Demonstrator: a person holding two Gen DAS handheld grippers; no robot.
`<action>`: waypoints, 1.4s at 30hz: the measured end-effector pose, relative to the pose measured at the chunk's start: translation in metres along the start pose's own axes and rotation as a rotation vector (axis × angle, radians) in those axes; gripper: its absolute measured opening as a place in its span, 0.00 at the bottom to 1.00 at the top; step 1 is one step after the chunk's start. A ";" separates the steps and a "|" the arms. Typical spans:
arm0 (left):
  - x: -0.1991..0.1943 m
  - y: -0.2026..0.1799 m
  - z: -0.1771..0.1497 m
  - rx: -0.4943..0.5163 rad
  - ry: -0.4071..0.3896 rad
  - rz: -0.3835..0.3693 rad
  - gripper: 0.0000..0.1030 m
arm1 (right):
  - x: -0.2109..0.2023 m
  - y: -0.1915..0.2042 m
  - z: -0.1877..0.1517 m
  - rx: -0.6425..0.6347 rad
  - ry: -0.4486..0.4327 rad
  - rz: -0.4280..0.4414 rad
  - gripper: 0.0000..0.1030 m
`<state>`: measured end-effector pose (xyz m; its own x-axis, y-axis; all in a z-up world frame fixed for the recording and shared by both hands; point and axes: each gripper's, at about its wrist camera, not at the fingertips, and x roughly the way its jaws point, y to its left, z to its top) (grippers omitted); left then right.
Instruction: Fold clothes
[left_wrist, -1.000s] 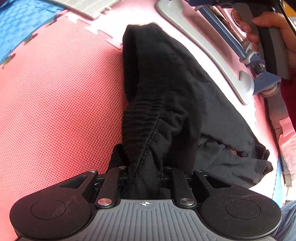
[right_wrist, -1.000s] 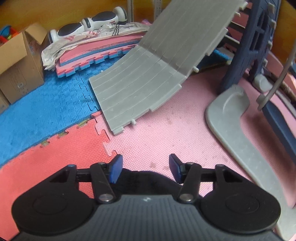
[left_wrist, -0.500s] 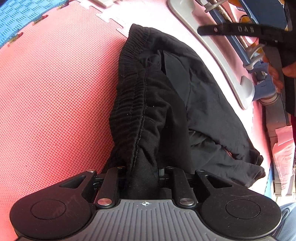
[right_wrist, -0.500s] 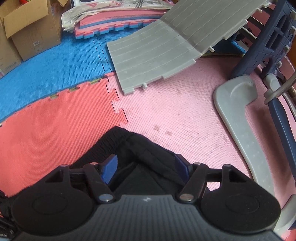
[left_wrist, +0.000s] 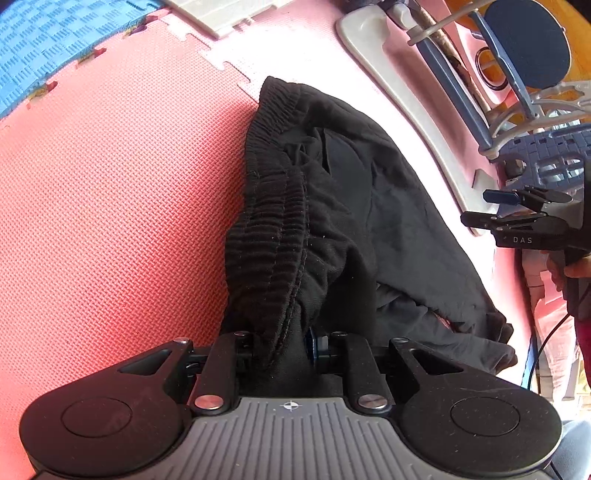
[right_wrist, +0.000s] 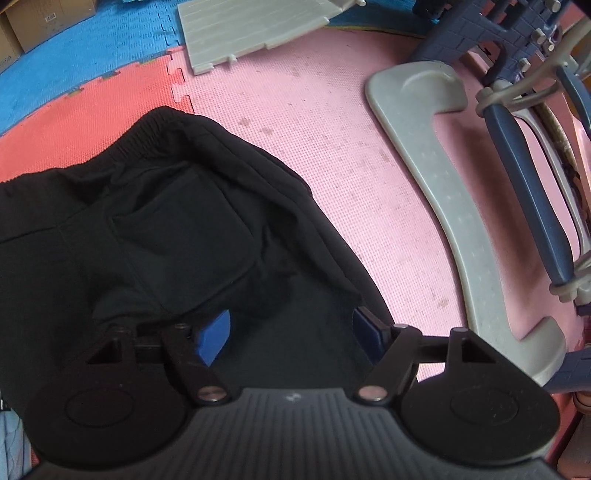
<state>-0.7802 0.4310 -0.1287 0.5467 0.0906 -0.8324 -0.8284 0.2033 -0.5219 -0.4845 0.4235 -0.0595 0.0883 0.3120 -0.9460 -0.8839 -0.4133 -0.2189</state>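
Observation:
Black shorts (left_wrist: 332, 206) with a gathered elastic waistband lie crumpled on the red and pink foam mat. My left gripper (left_wrist: 282, 343) is shut on the bunched waistband, which rises straight into its jaws. In the right wrist view the same black shorts (right_wrist: 155, 229) spread below my right gripper (right_wrist: 291, 328). Its jaws are opening wide, blue pads (right_wrist: 214, 336) apart, hanging over the cloth with nothing pinched between them. That right gripper (left_wrist: 491, 208) also shows at the right edge of the left wrist view, held by a hand.
A curved grey plastic piece (right_wrist: 454, 206) lies on the pink mat (right_wrist: 332, 129) to the right, beside a blue and grey plastic frame (right_wrist: 524, 177). A grey slatted panel (right_wrist: 251, 29) sits at the back. Blue mat tiles (right_wrist: 92, 55) and a cardboard box lie far left.
My right gripper has let its jaws widen and travelled back over the shorts toward the nearer end. The left gripper keeps its hold on the waistband and has barely moved.

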 end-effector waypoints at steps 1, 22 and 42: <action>-0.004 -0.004 0.000 0.016 0.000 0.005 0.23 | -0.002 -0.003 -0.004 0.005 -0.001 -0.004 0.71; -0.029 -0.195 -0.047 0.428 0.048 0.093 0.65 | -0.124 -0.078 -0.156 0.120 -0.104 -0.111 0.78; 0.076 -0.391 -0.074 0.652 0.151 0.098 0.70 | -0.136 -0.191 -0.308 0.291 0.010 -0.053 0.83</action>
<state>-0.4238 0.2868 -0.0022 0.4109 0.0110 -0.9116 -0.6039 0.7523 -0.2632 -0.1862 0.1966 0.0370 0.1411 0.3171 -0.9378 -0.9724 -0.1333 -0.1914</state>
